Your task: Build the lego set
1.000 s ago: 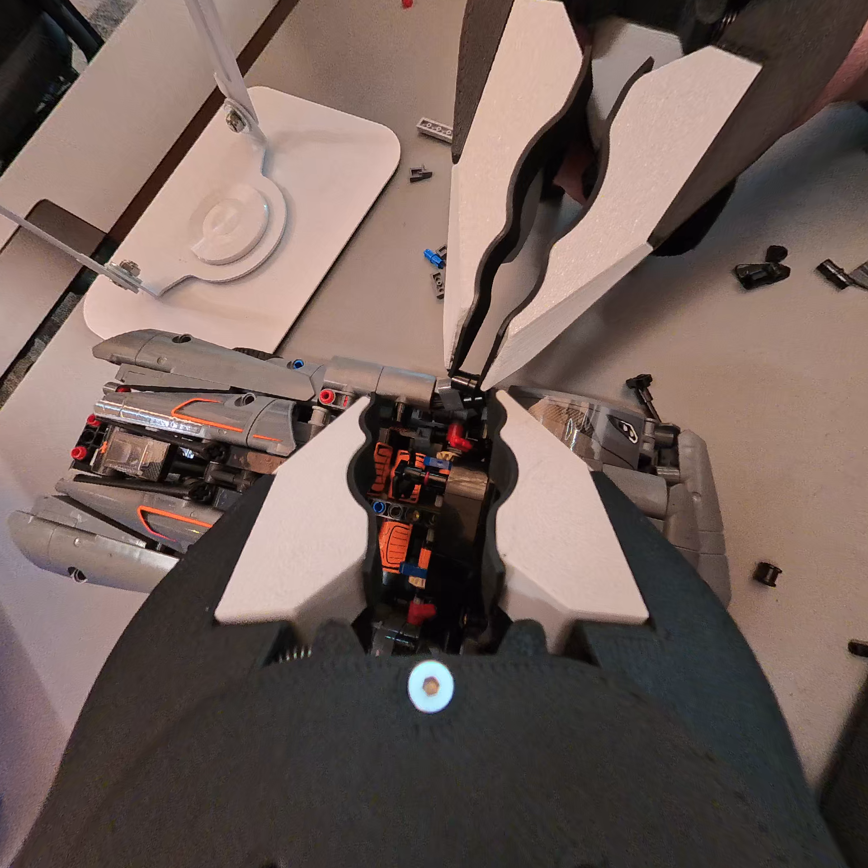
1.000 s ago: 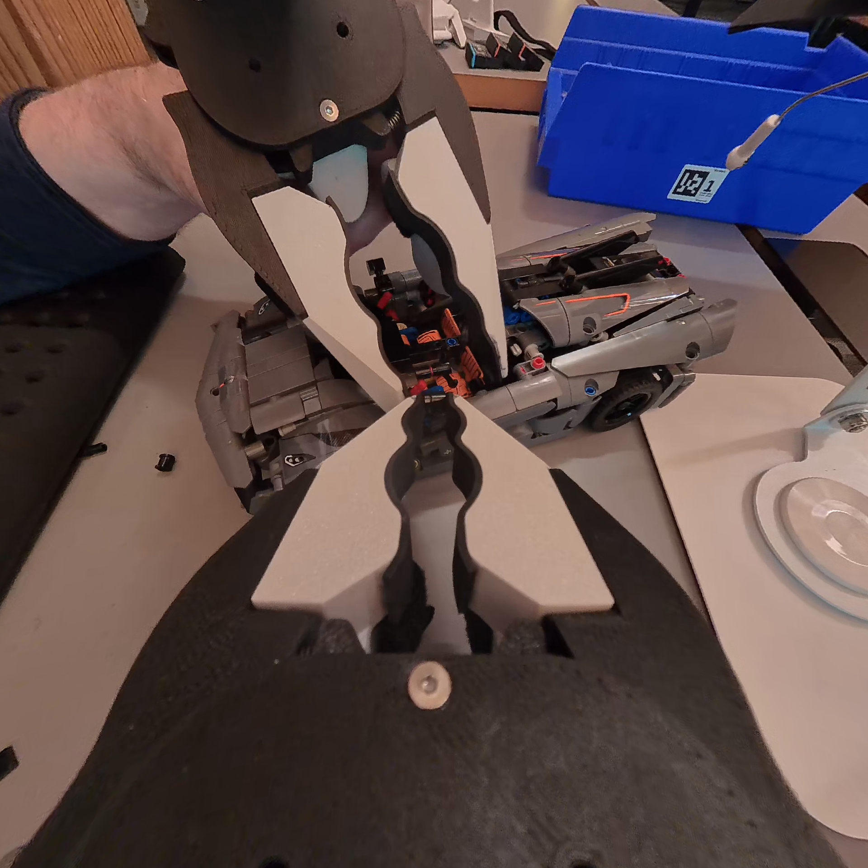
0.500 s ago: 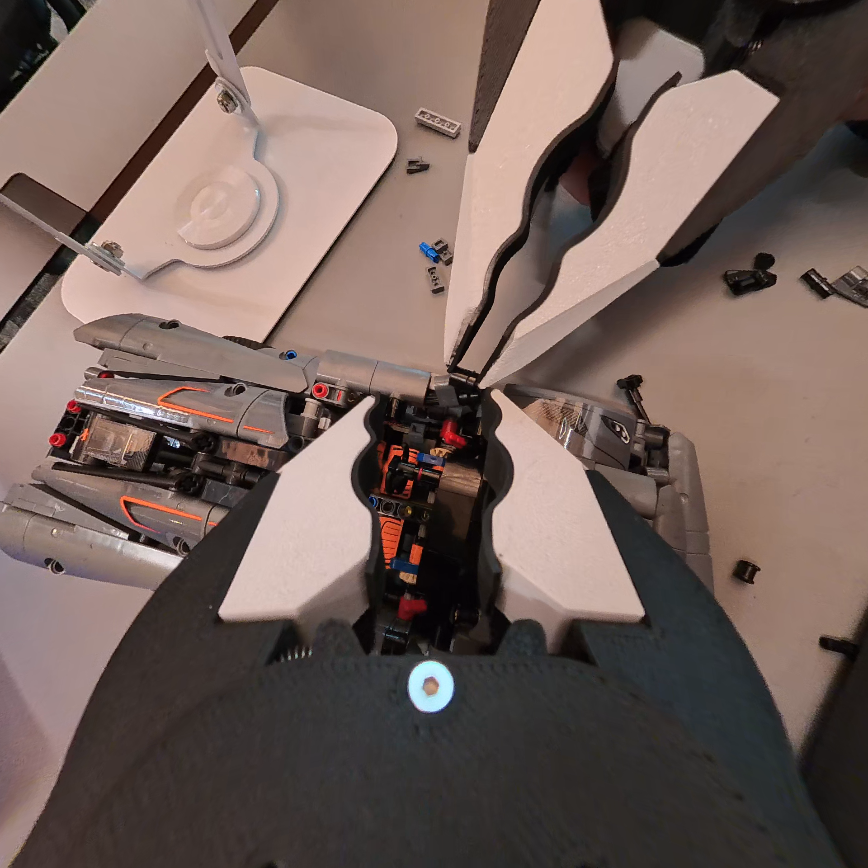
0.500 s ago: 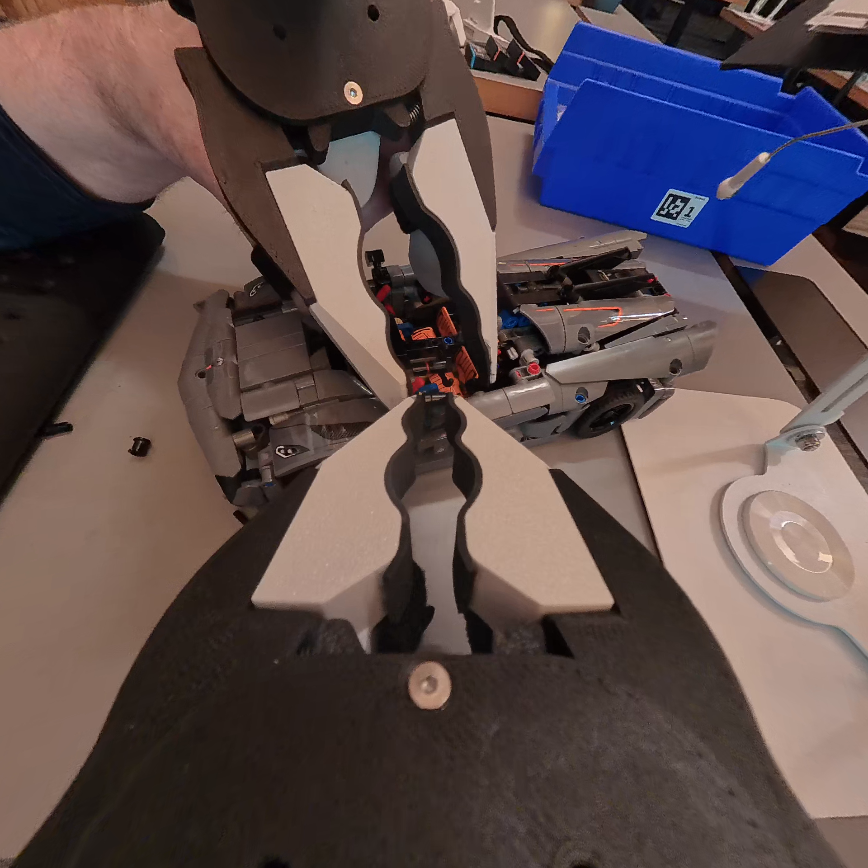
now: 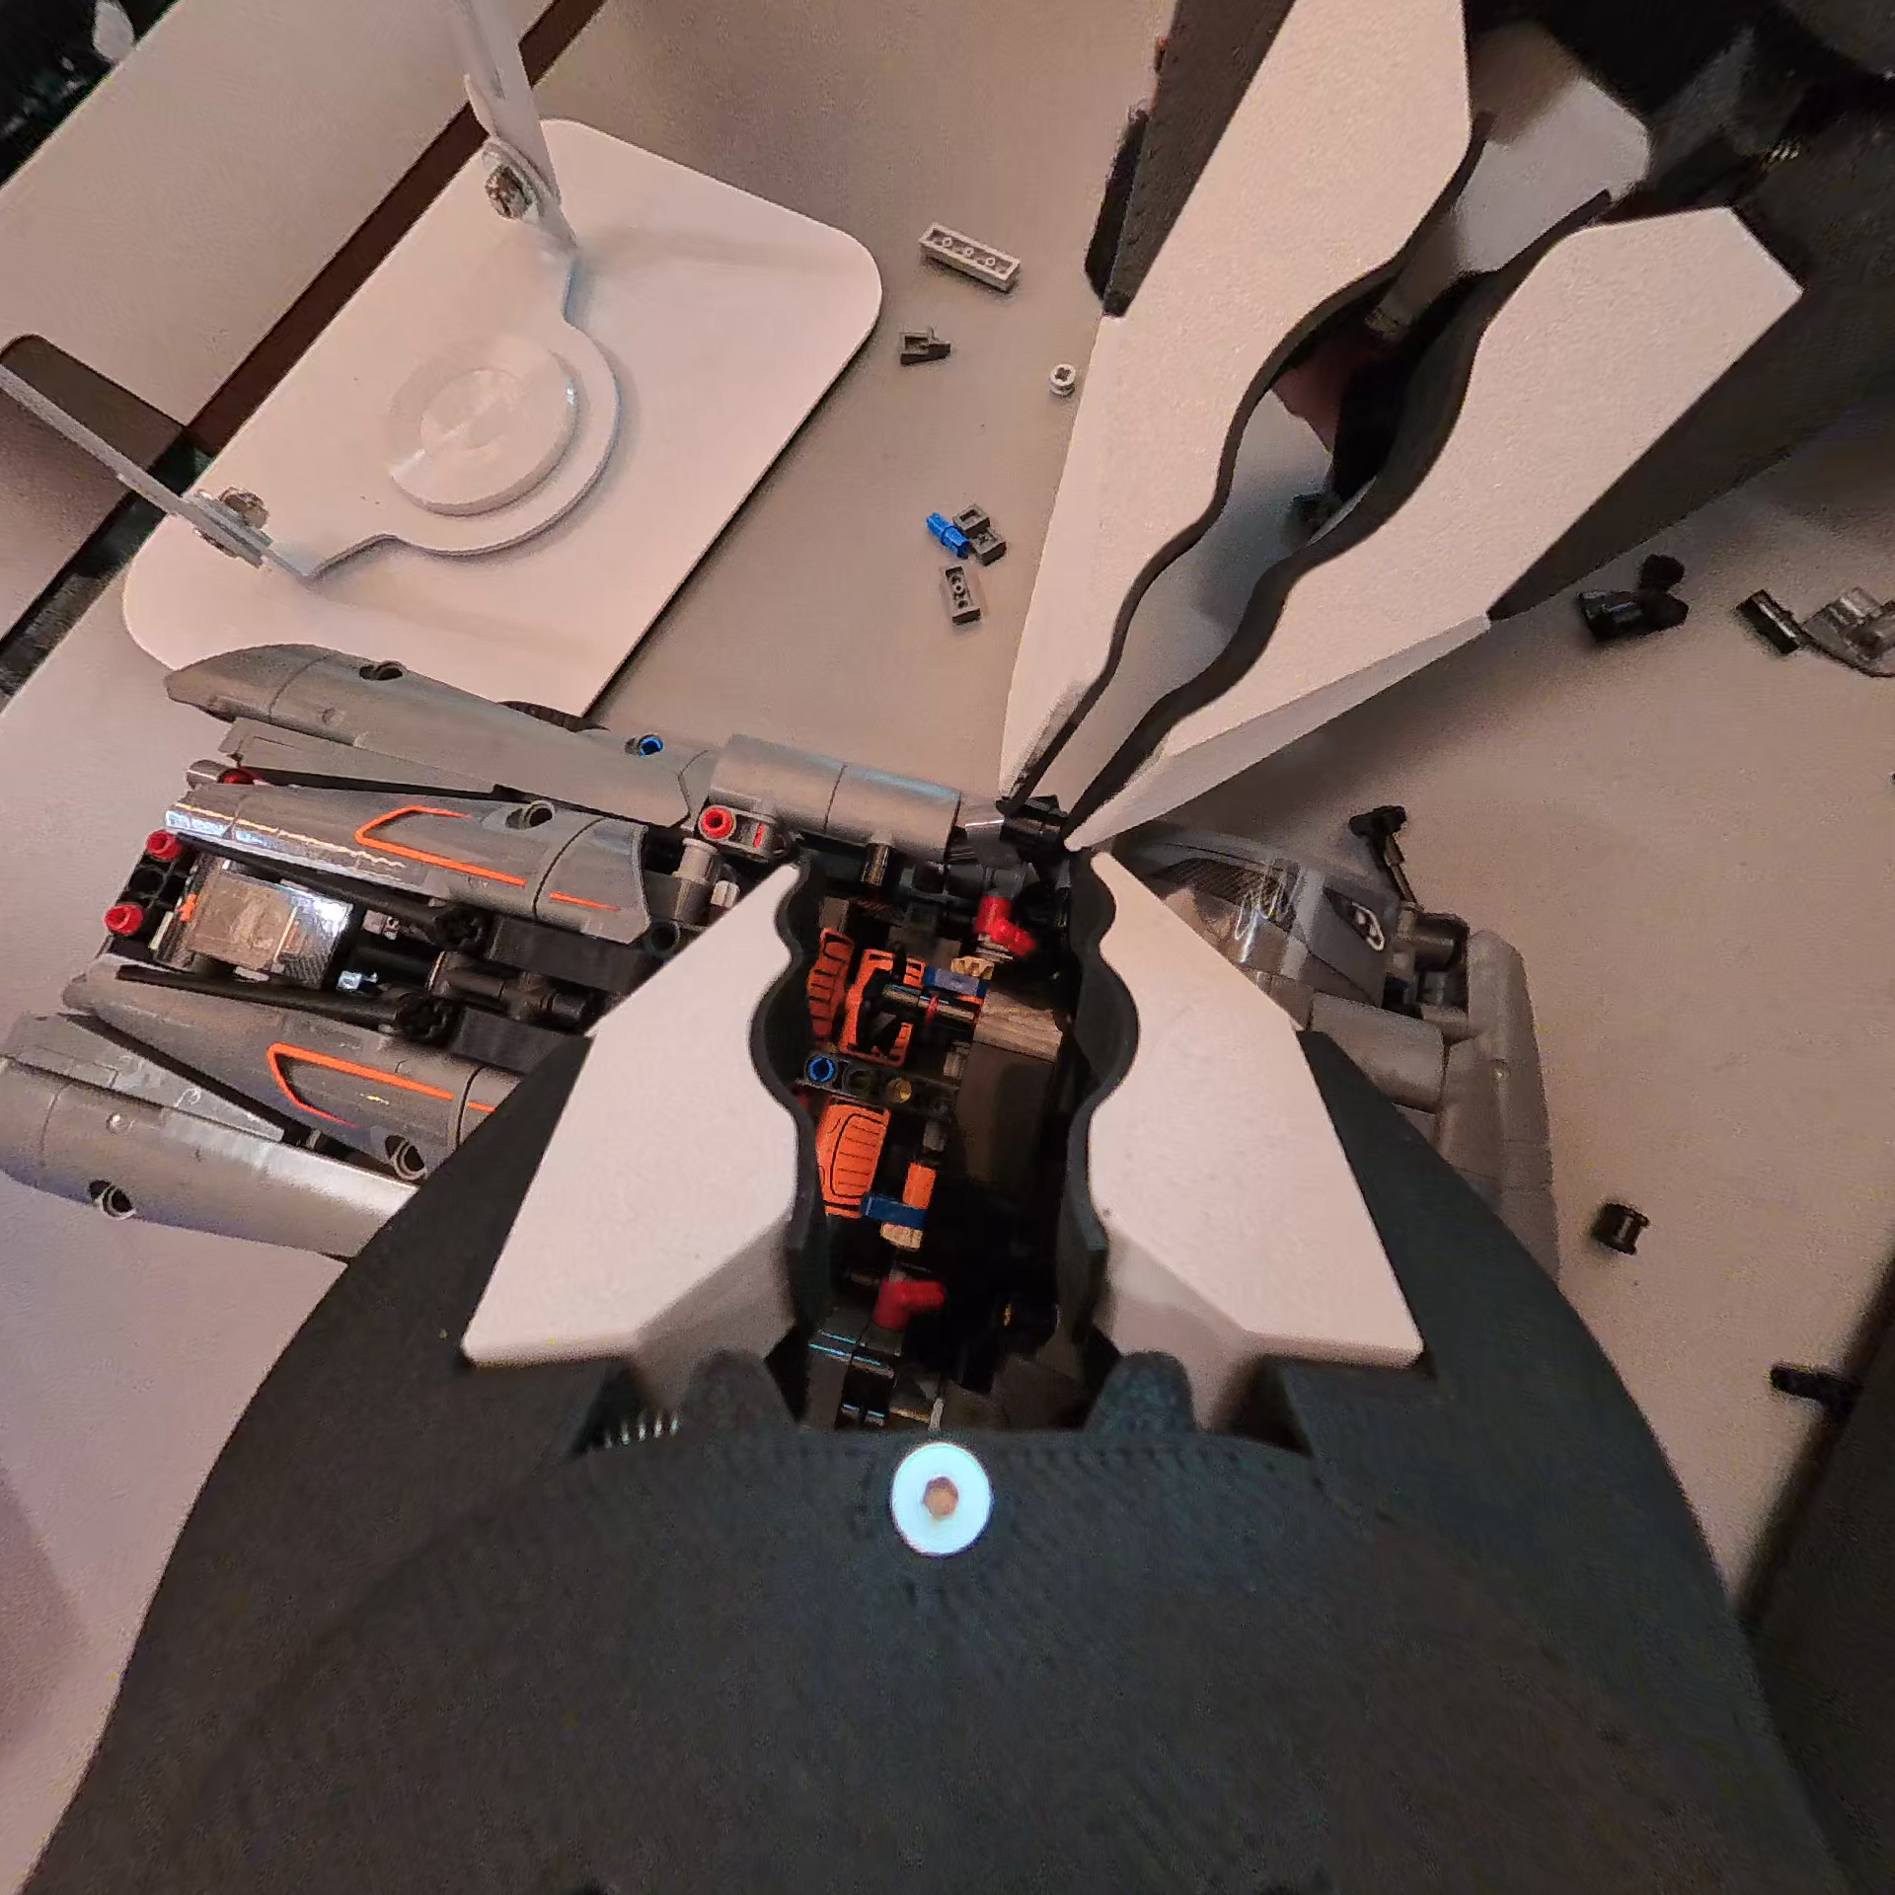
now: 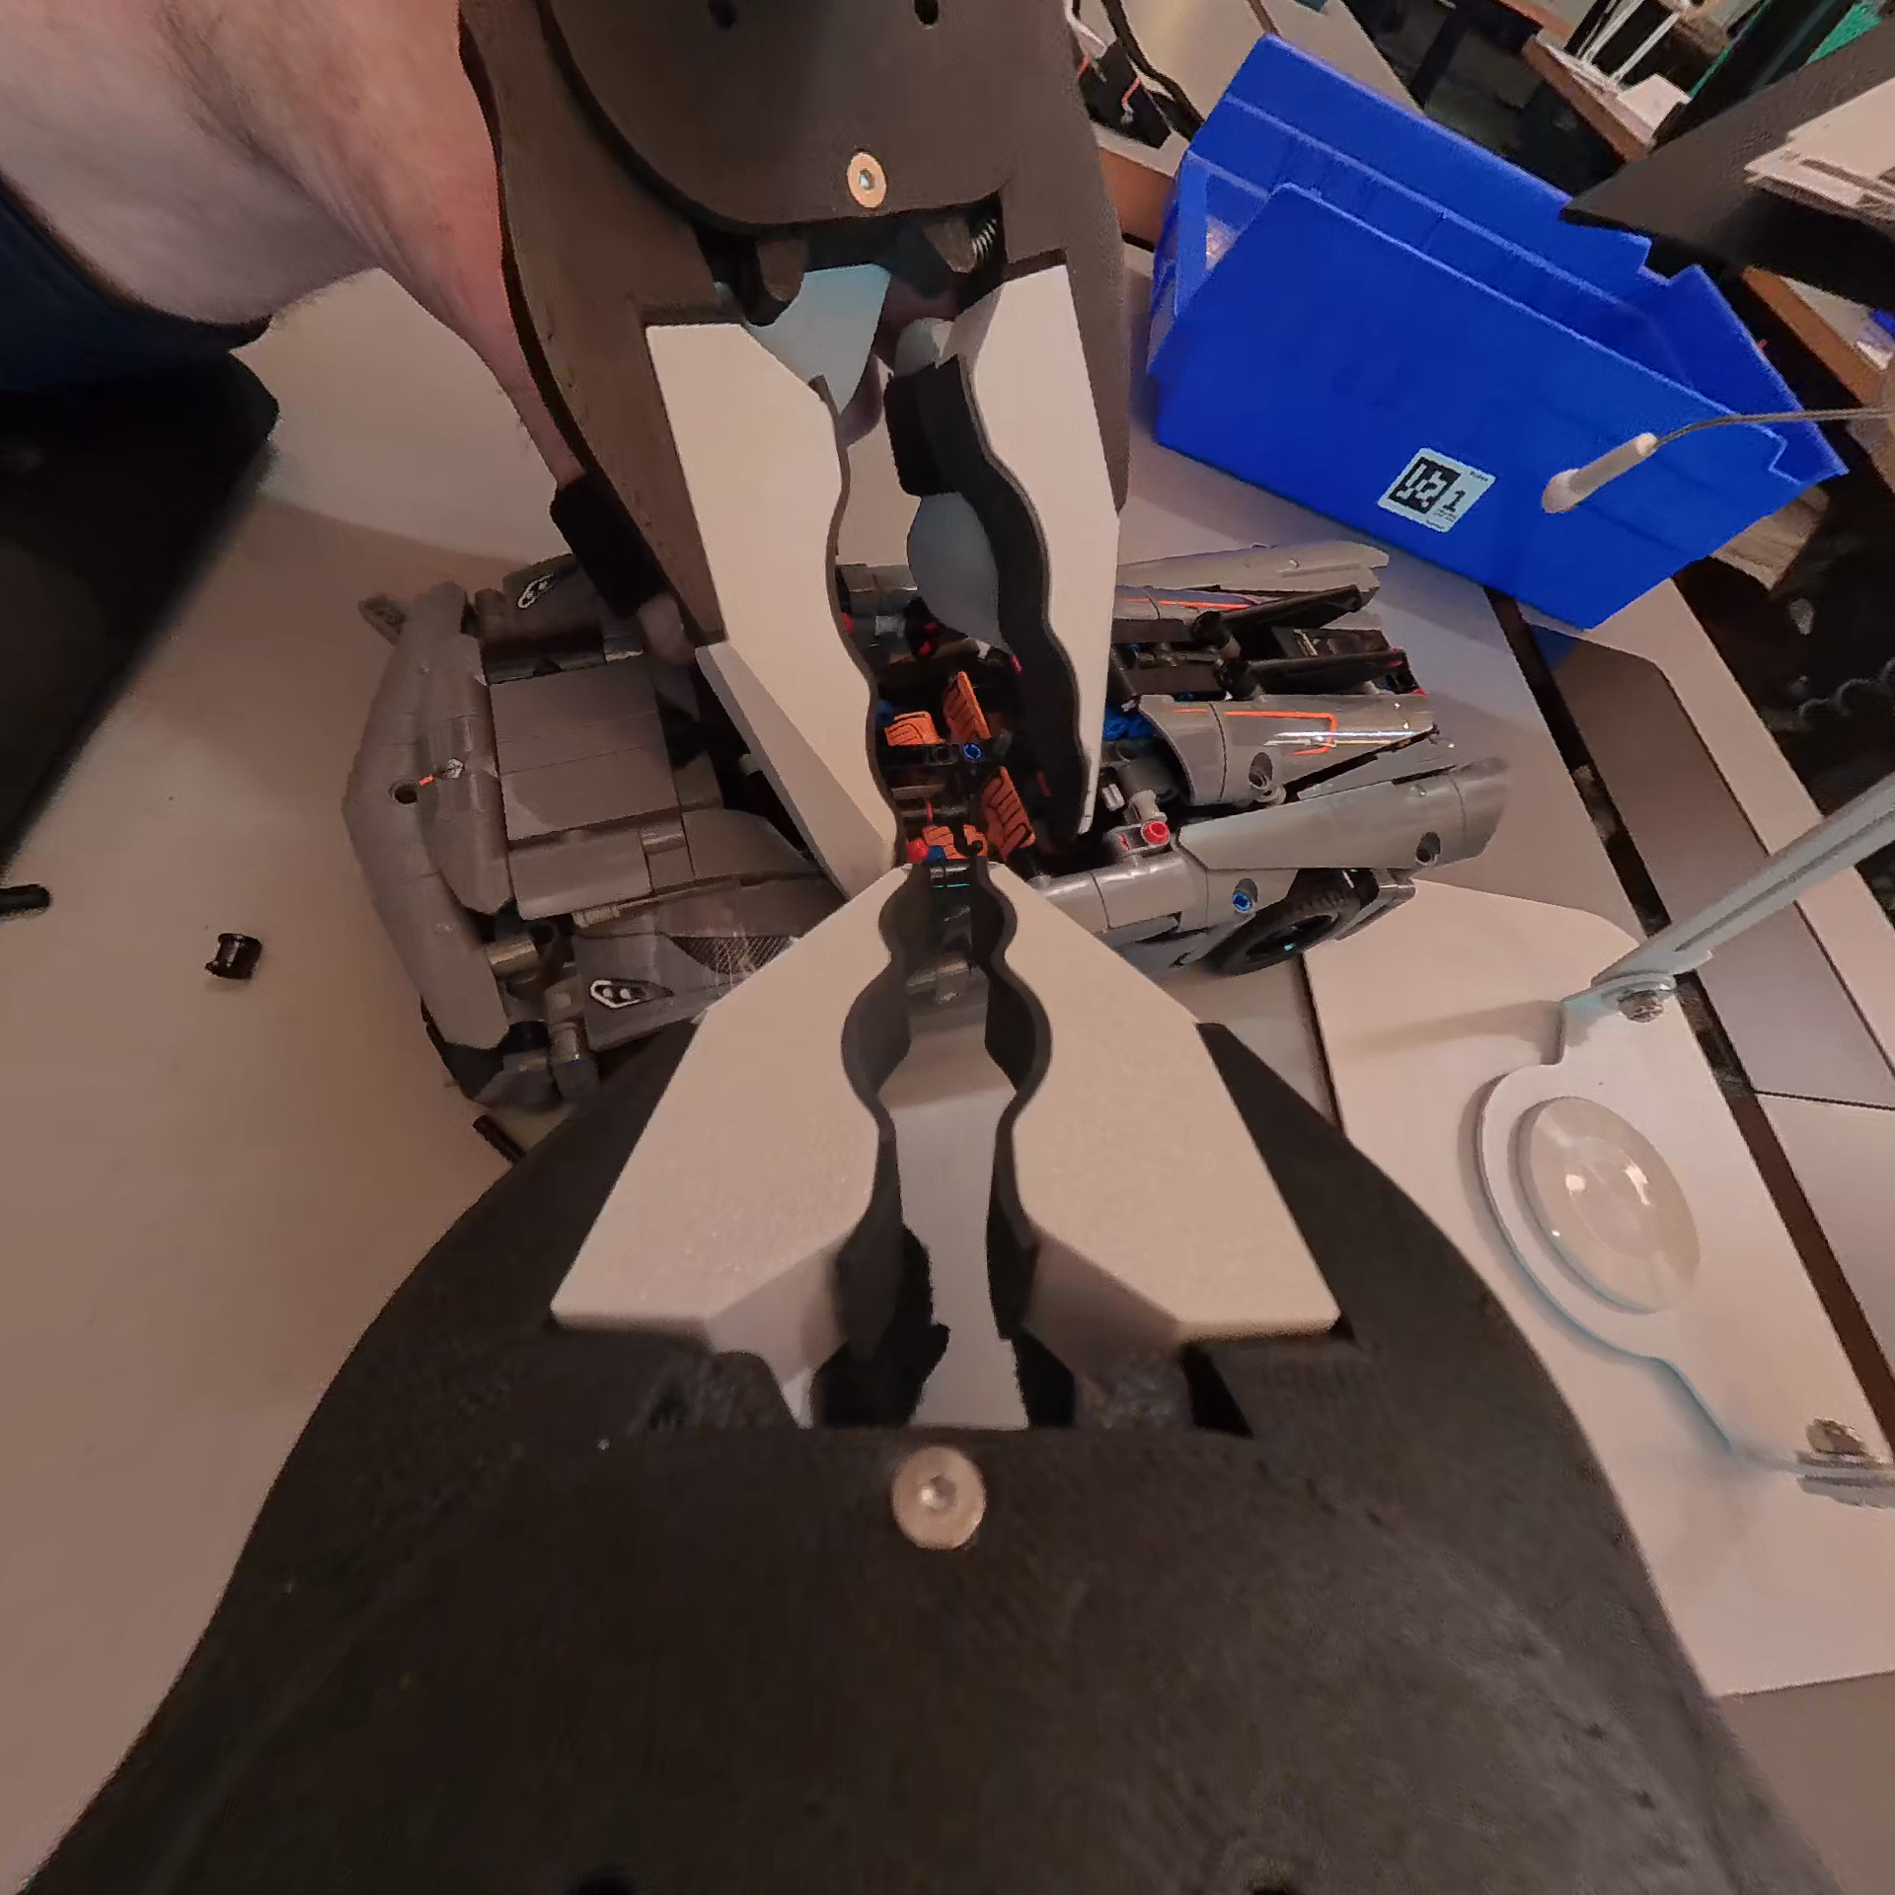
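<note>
A grey Lego car (image 5: 410, 841) with orange trim lies on the table; it also shows in the right wrist view (image 6: 574, 759). My left gripper (image 5: 943, 872) is open, its fingers spread over the open cockpit with the orange seats (image 5: 856, 990). My right gripper (image 6: 945, 874) is shut on a small black piece (image 6: 941, 902). It holds the piece against the car's side edge beside the cockpit. In the left wrist view the right gripper (image 5: 1038, 822) comes in from the top right with the black piece (image 5: 1034, 812) at its tips. In the right wrist view the left gripper (image 6: 974, 843) comes in from above.
A white stand base (image 5: 492, 410) with a round lens lies behind the car. Loose small pieces (image 5: 964, 533) lie on the table, and black ones (image 5: 1630, 605) to the right. A blue bin (image 6: 1436, 338) stands at the back. A person's forearm (image 6: 256, 154) is at the left. My left and right fingertips are right by each other. The white stand base (image 5: 492, 410) is about 20 centimeters from both grippers' fingertips. My right wrist view (image 6: 1610, 1214) looks at it from another angle.
Both cameras have shifted a little over the car. The right gripper stays shut on the black piece at the car's edge. The left gripper stays open over the cockpit.
</note>
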Demonstrator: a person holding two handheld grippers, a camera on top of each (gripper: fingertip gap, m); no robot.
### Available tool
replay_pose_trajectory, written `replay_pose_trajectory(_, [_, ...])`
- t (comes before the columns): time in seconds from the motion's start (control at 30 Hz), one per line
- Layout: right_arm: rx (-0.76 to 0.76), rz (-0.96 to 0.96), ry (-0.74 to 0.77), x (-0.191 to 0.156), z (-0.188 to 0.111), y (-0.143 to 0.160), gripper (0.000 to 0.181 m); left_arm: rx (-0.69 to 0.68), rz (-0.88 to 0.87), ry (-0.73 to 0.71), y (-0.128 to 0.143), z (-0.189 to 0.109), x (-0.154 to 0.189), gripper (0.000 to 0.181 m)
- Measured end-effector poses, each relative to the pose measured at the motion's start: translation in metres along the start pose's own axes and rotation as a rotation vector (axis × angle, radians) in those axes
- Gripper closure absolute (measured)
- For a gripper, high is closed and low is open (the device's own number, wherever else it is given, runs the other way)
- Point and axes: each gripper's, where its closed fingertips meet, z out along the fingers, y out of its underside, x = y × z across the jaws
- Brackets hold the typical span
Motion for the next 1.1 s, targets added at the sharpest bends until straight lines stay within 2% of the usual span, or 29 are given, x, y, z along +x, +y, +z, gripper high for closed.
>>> replay_pose_trajectory(0.27, [-0.026, -0.046, 0.016, -0.002, 0.002, 0.002, 0.181, 0.002, 0.011, 0.004, 0.0, 0.001, 0.001, 0.137])
replay_pose_trajectory(0.57, [-0.014, -0.001, 0.011, 0.002, 0.0, 0.003, 0.181, 0.008, 0.021, 0.02, -0.001, 0.0, 0.004, 0.143])
replay_pose_trajectory(0.9, [-0.021, 0.123, -0.016, 0.008, 0.001, 0.009, 0.173, -0.002, 0.065, 0.015, 0.001, -0.003, 0.005, 0.153])
replay_pose_trajectory(1.1, [-0.043, 0.114, -0.011, 0.003, 0.009, 0.008, 0.171, 0.023, 0.051, 0.057, 0.001, -0.01, 0.008, 0.154])
